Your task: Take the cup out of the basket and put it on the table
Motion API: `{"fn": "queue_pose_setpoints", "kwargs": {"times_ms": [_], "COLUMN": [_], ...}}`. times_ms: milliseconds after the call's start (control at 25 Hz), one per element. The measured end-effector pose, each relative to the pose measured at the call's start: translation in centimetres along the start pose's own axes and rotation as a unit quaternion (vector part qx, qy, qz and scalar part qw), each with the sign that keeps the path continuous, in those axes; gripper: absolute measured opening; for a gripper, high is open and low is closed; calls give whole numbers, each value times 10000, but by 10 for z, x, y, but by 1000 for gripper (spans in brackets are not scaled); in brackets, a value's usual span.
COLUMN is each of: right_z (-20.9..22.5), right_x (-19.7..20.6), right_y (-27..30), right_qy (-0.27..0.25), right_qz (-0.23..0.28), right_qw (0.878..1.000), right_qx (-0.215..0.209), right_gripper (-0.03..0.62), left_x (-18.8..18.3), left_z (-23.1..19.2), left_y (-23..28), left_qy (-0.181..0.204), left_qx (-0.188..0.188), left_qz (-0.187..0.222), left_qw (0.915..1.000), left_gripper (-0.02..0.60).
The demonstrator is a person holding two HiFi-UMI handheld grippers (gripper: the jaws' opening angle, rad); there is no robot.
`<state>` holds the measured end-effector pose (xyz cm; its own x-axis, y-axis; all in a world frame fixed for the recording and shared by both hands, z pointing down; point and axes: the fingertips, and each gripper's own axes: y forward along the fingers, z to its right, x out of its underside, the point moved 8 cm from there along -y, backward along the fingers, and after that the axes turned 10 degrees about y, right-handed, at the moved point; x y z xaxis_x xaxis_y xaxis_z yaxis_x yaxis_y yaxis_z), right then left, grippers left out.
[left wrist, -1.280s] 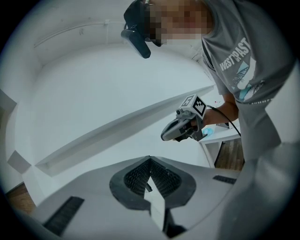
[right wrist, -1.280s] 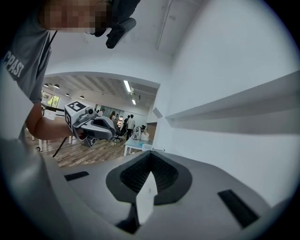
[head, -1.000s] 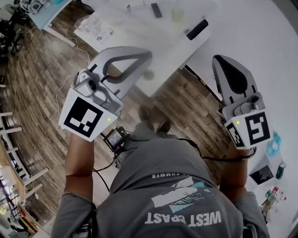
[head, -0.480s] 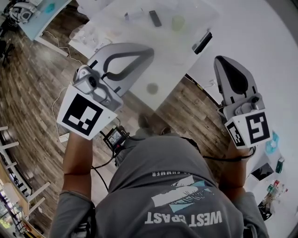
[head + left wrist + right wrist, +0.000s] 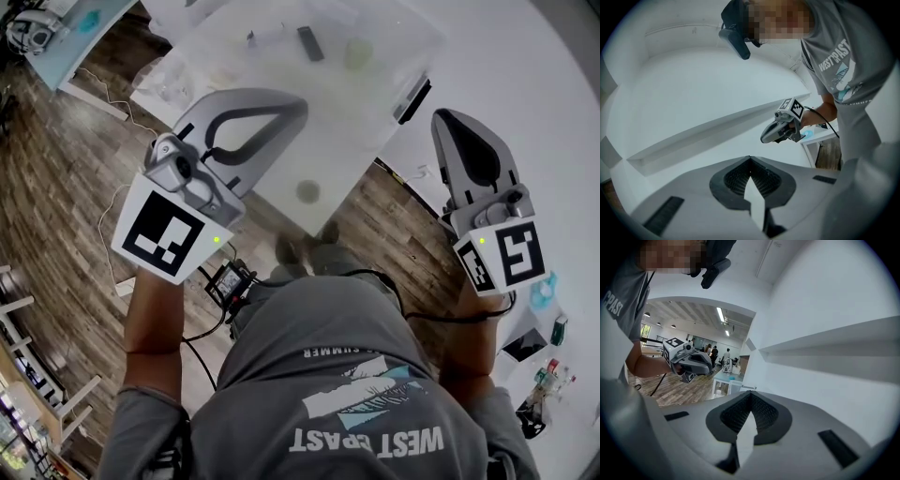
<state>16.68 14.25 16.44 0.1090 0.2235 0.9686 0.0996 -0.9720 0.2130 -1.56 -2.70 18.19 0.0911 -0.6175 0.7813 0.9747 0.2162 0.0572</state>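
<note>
No basket shows in any view. A white table lies ahead in the head view; on its far part stands a small pale, cup-like thing, too blurred to name. My left gripper is held over the table's near left edge, jaws shut and empty. My right gripper is raised at the right beside the table's corner, also shut and empty. The left gripper view shows its own shut jaws and the right gripper against white wall. The right gripper view shows its own shut jaws and the left gripper.
On the table lie a dark remote-like bar, a round grey spot and a black bar at its right edge. Wood floor spreads left. A light-blue table stands far left. Small clutter sits at the lower right.
The white table has slid down and nearer in the head view as the person steps toward it. Both grippers stay raised and shut, hardly shifted.
</note>
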Motion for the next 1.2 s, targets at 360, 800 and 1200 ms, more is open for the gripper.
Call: {"fn": "queue_pose_setpoints", "kwargs": {"times_ms": [360,800,1200], "right_z": [48,98,120], "right_x": [14,32,42], "right_y": [37,76,144], "right_qy": [175,211,183], "right_qz": [68,85,-371], "right_qw": [9990,9958,9955], "right_qx": [-395,-884,-858], "right_gripper": [12,12,12], "left_x": [10,10,46], "left_z": [-10,-13,-39], "left_y": [33,70,71], "left_qy": [-33,-65,-293], "left_qx": [-68,-345,-436], "left_qz": [-491,-946,-978], "left_qw": [9988,9949,9938], "left_gripper": [9,9,9]}}
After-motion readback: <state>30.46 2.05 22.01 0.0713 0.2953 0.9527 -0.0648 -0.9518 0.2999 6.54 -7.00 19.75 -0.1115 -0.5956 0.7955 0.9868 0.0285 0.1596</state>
